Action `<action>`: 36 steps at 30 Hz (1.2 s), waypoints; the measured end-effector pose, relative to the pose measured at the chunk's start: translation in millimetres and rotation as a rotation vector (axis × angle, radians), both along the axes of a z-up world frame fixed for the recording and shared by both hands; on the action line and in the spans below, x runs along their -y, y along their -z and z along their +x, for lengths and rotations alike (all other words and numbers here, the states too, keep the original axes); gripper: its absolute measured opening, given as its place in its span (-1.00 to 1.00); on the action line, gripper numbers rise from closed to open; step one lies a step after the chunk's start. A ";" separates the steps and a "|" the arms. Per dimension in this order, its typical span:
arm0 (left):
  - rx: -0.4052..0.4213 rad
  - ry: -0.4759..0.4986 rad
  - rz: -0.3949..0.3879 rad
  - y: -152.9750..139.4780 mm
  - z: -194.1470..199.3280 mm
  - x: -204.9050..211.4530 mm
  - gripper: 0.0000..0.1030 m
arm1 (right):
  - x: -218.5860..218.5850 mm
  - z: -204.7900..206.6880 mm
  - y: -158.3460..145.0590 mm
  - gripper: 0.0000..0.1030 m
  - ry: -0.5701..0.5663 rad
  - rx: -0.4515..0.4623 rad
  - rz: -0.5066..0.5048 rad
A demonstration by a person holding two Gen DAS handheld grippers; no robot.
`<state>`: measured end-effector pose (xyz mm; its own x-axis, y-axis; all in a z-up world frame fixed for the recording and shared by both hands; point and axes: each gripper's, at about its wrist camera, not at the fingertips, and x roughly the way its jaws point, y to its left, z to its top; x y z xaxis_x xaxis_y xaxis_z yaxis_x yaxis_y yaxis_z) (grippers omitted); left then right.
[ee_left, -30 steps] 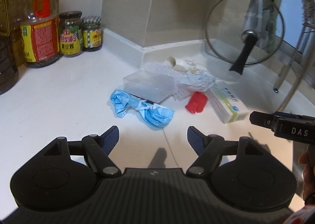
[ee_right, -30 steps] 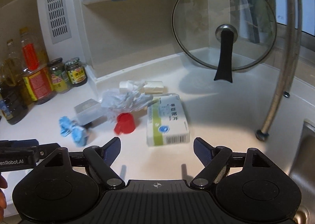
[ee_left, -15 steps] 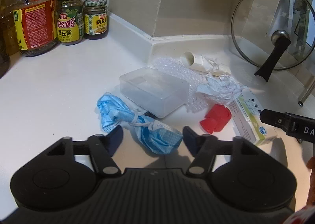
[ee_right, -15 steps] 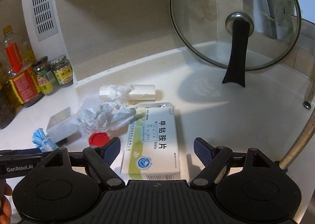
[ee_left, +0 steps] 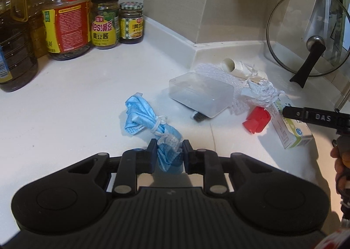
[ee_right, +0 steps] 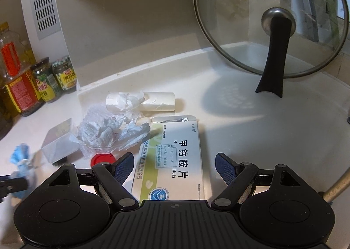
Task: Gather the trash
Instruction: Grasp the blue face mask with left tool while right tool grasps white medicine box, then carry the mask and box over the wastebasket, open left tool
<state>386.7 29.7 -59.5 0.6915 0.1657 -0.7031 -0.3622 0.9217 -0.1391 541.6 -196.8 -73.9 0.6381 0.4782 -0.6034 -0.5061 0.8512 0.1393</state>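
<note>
Left gripper [ee_left: 169,154] closing, pads pinching near end of crumpled blue face mask [ee_left: 151,122] on countertop [ee_left: 65,107]; mask's long axis runs away up-left. Right gripper [ee_right: 174,167] spread, astride medicine box [ee_right: 172,157]. A second ago: left jaws wide, mask well ahead.

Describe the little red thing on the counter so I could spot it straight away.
Start at the glass pot lid leaning in the counter's back corner, then come forward to the pile of litter. The red cap lies at its near edge, between the clear plastic box and the white-and-green medicine box, beside crumpled clear wrap. It is the only red piece there.
</note>
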 end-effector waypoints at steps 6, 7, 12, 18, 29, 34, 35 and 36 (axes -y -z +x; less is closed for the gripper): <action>0.011 0.005 -0.013 -3.6 -10.9 -0.8 -0.60 | -15.8 9.8 11.3 0.58 -0.010 -0.021 -0.046; 0.012 0.008 -0.014 -4.2 -13.0 -0.5 -0.60 | -16.4 10.6 12.8 0.57 -0.007 -0.020 -0.047; 0.023 0.018 -0.007 -7.5 -22.0 0.4 -0.60 | -5.7 0.1 10.9 0.37 0.036 0.009 -0.042; 0.044 0.071 -0.011 -12.1 -35.0 6.8 -0.60 | 15.9 -33.8 2.2 0.36 0.080 0.055 -0.019; 0.093 0.219 -0.031 -21.1 -100.0 23.8 -0.60 | 41.5 -157.0 -35.2 0.36 0.111 0.144 0.081; 0.100 0.271 -0.048 -23.6 -141.5 24.2 -0.60 | 38.9 -219.9 -42.7 0.36 0.109 0.144 0.118; 0.102 0.281 -0.047 -24.2 -149.5 24.3 -0.60 | 37.7 -231.8 -42.1 0.36 0.108 0.144 0.122; 0.104 0.292 -0.045 -25.0 -157.1 24.2 -0.60 | 36.1 -242.3 -41.4 0.36 0.107 0.142 0.126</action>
